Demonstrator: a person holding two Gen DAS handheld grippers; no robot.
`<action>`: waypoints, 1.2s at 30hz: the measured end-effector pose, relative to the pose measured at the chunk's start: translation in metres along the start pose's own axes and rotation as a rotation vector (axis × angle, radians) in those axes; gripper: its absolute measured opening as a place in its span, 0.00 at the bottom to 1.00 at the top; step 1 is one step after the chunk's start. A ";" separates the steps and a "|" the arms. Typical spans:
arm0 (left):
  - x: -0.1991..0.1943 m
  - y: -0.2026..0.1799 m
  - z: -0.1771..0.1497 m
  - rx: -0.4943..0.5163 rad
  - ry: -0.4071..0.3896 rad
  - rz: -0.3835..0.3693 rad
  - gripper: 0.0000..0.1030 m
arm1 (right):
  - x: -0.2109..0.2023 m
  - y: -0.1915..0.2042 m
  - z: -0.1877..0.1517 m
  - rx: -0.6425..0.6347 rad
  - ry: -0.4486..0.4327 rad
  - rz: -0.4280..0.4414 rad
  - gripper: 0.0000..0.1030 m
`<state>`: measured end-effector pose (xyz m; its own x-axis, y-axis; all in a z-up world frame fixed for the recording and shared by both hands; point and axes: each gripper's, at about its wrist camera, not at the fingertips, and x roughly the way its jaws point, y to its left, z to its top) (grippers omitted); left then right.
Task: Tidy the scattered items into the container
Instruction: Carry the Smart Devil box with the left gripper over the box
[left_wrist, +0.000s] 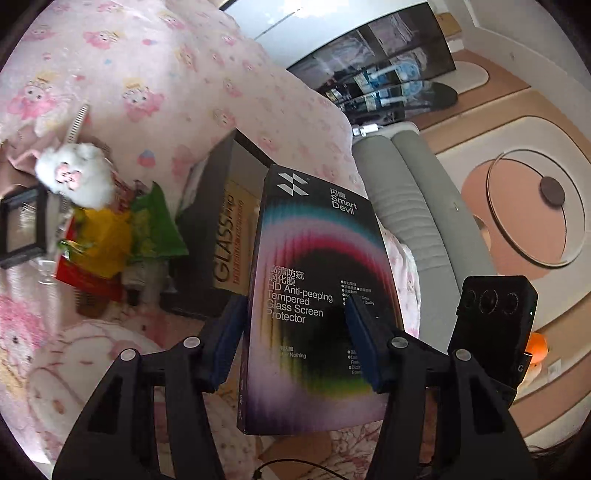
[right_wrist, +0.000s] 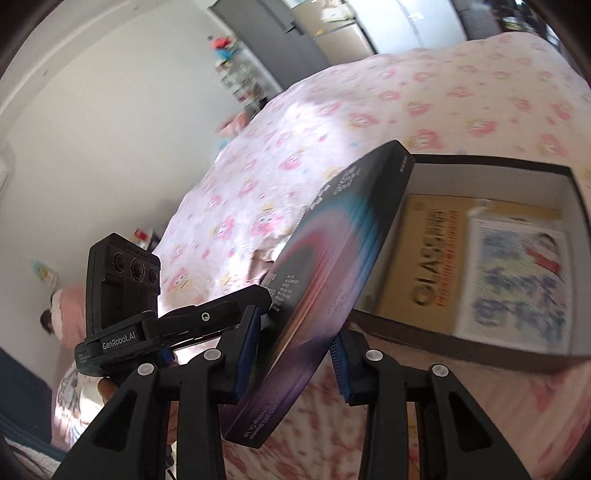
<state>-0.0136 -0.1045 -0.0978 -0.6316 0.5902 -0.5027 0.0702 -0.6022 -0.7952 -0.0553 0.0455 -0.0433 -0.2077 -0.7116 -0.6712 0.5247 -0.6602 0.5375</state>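
Note:
A black screen protector box (left_wrist: 317, 258) with a rainbow ring print hangs tilted above the pink bed. My left gripper (left_wrist: 299, 336) is shut on its near end, blue pads on either side. In the right wrist view the same box (right_wrist: 332, 266) runs between the pads of my right gripper (right_wrist: 293, 360), which is shut on it too. The container (right_wrist: 569, 177), an open black box with a white inside, sits on the bed just beyond. It holds a tan "GLASS" box (right_wrist: 428, 258) and a printed leaflet (right_wrist: 517, 280).
Left of the container (left_wrist: 199, 229) lie a white plush toy (left_wrist: 77, 177), yellow, green and red packets (left_wrist: 110, 240), a black frame (left_wrist: 22, 225) and a comb (left_wrist: 77, 122). A grey padded headboard (left_wrist: 406, 206) borders the bed.

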 end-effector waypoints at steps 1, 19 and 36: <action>0.011 -0.006 -0.001 0.003 0.022 -0.003 0.54 | -0.009 -0.009 -0.005 0.019 -0.011 -0.011 0.31; 0.137 -0.021 0.046 -0.041 0.167 0.171 0.54 | 0.011 -0.161 0.043 0.156 0.118 0.057 0.31; 0.174 -0.016 0.037 0.019 0.214 0.446 0.51 | 0.049 -0.197 0.027 0.102 0.172 -0.100 0.33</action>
<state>-0.1537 -0.0123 -0.1603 -0.3699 0.3690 -0.8527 0.2825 -0.8296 -0.4816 -0.1915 0.1346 -0.1679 -0.1063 -0.5955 -0.7963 0.4201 -0.7528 0.5068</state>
